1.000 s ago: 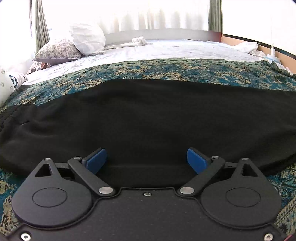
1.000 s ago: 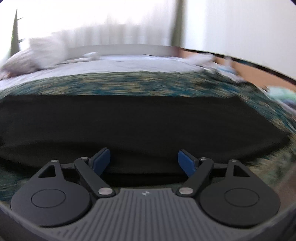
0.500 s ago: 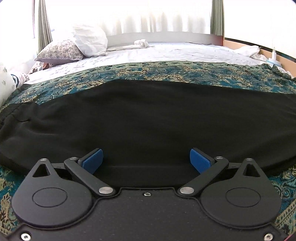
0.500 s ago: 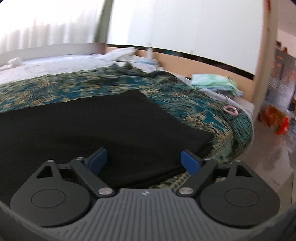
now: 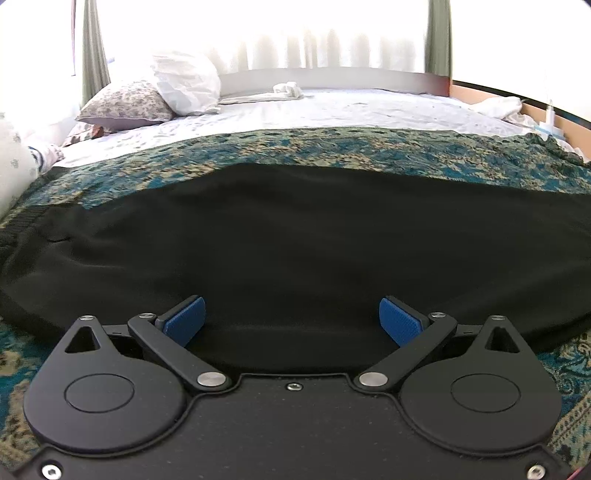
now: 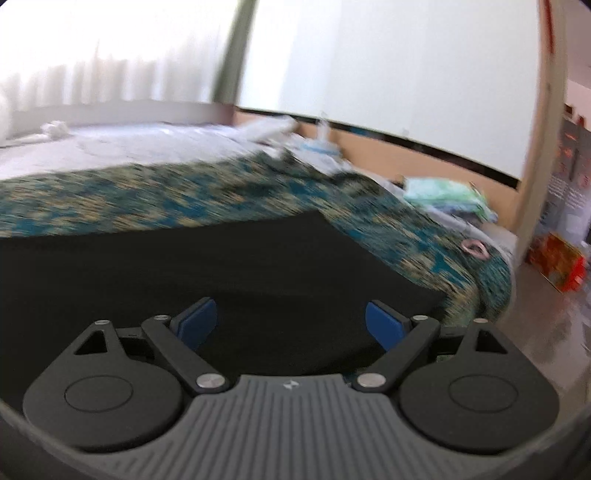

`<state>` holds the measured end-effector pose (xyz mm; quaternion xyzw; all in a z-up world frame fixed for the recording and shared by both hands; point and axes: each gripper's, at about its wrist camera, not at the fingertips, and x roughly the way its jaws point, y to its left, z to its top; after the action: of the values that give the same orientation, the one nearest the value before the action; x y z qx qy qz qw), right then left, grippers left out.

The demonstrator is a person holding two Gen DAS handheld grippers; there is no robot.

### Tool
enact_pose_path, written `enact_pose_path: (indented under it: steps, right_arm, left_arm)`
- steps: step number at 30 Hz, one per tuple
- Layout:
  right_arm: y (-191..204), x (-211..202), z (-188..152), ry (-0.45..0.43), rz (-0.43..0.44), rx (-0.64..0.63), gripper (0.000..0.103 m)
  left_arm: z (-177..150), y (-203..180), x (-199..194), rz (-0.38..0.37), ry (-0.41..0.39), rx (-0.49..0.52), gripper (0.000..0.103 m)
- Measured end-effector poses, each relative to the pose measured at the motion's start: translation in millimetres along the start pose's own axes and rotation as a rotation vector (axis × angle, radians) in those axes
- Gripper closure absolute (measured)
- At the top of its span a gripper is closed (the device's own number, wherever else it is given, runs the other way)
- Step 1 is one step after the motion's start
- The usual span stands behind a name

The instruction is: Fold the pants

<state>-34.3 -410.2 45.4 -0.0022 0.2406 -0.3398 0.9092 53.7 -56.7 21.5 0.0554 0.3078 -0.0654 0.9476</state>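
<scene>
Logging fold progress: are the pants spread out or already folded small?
Spread out: the pants lie long and flat across the blanket, waistband left, not folded crosswise.

Black pants (image 5: 295, 236) lie flat, lengthwise across the patterned bedspread (image 5: 332, 155).

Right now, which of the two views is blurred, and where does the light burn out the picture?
Left wrist view: sharp; the curtains are burnt white, the pants show little detail. Right wrist view: motion blur smears the bedspread and the box; curtains glare too.
</scene>
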Motion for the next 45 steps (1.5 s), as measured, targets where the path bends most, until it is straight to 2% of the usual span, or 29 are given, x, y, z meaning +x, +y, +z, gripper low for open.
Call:
enact_pose_path:
  steps: [6, 12, 13, 14, 15, 16, 17, 19, 20, 22, 27, 28, 29, 30, 31, 32, 33, 34, 35, 38, 40, 43, 45]
  right_arm:
    - [59.7, -38.1, 16.2, -0.071, 0.236, -0.021, 0.009]
    - [138.4, -62.9, 16.2, -0.079, 0.462, -0.108, 0.008]
    - [150.7, -66.4, 14.4, -0.079, 0.489, -0.123, 0.008]
    - [164.2, -69.8, 12.5, -0.078, 0.517, -0.139, 0.008]
    - [174.6, -72.8, 10.8, -0.075, 0.536, -0.151, 0.008]
    - [186.7, -75.7, 8.6, -0.070, 0.560, -0.165, 0.008]
    - [195.4, -77.4, 7.0, -0.067, 0.576, -0.173, 0.008]
    - [212.5, -82.6, 1.5, -0.056, 0.613, -0.189, 0.008]
    - [220.8, -84.0, -0.9, -0.046, 0.628, -0.199, 0.008]
    - [232.3, -85.4, -6.2, -0.025, 0.643, -0.222, 0.008]
    - [248.5, -91.5, -20.3, -0.018, 0.629, -0.319, 0.008]
    - [249.9, -92.6, -21.7, -0.023, 0.624, -0.328, 0.008]
    - [250.0, -93.3, -22.9, -0.026, 0.621, -0.331, 0.007]
    - [249.9, -93.8, -23.8, -0.027, 0.619, -0.332, 0.007]
    - [249.8, -93.6, -24.7, -0.026, 0.618, -0.332, 0.006]
    - [249.5, -92.8, -25.3, -0.023, 0.620, -0.330, 0.006]
    - [248.1, -92.2, -25.0, -0.019, 0.623, -0.326, 0.005]
    - [247.3, -90.8, -24.4, -0.013, 0.626, -0.320, 0.005]
    - [246.2, -89.7, -24.2, -0.006, 0.630, -0.312, 0.004]
    - [244.1, -85.5, -23.7, 0.016, 0.652, -0.291, 0.002]
    - [242.7, -81.1, -21.9, 0.029, 0.664, -0.279, 0.001]
    - [241.4, -79.3, -21.5, 0.039, 0.674, -0.270, 0.000]
    - [242.2, -80.1, -22.2, 0.038, 0.673, -0.273, 0.000]
  left_arm:
    - [1.2, 25.4, -24.7, 0.040, -0.043, 0.003, 0.001]
    - [5.4, 88.7, -28.6, 0.177, -0.052, -0.102, 0.001]
    - [6.8, 101.1, -27.8, 0.202, -0.051, -0.132, 0.006]
    - [8.4, 113.9, -27.0, 0.216, -0.051, -0.160, 0.016]
    - [9.8, 127.2, -26.6, 0.215, -0.053, -0.190, 0.024]
    - [10.9, 140.6, -25.5, 0.209, -0.055, -0.221, 0.036]
    - [12.1, 154.9, -24.1, 0.209, -0.054, -0.262, 0.040]
    - [12.8, 179.9, -22.6, 0.255, -0.063, -0.335, 0.037]
    - [13.1, 192.0, -22.1, 0.293, -0.071, -0.366, 0.030]
    - [12.7, 213.2, -21.7, 0.340, -0.088, -0.407, 0.023]
    - [17.4, 256.9, -5.6, 0.346, -0.086, -0.510, 0.023]
    - [18.3, 262.7, -0.7, 0.350, -0.080, -0.534, 0.027]
    - [17.7, 269.1, 3.2, 0.362, -0.081, -0.562, 0.035]
    - [17.3, 274.8, 7.9, 0.373, -0.081, -0.590, 0.039]
    - [16.9, 279.6, 12.6, 0.378, -0.074, -0.614, 0.051]
    - [16.3, 283.0, 17.4, 0.378, -0.062, -0.621, 0.079]
    - [17.1, 285.0, 19.0, 0.386, -0.050, -0.615, 0.088]
    - [17.4, 284.5, 17.1, 0.397, -0.054, -0.609, 0.087]
    - [18.6, 282.2, 10.6, 0.411, -0.091, -0.584, 0.088]
    - [22.1, 268.8, -1.5, 0.461, -0.152, -0.447, 0.087]
    - [19.5, 272.3, 6.7, 0.468, -0.108, -0.412, 0.086]
    - [10.8, 278.4, 23.4, 0.487, -0.008, -0.418, 0.080]
    - [5.6, 275.9, 25.7, 0.509, -0.006, -0.408, 0.077]
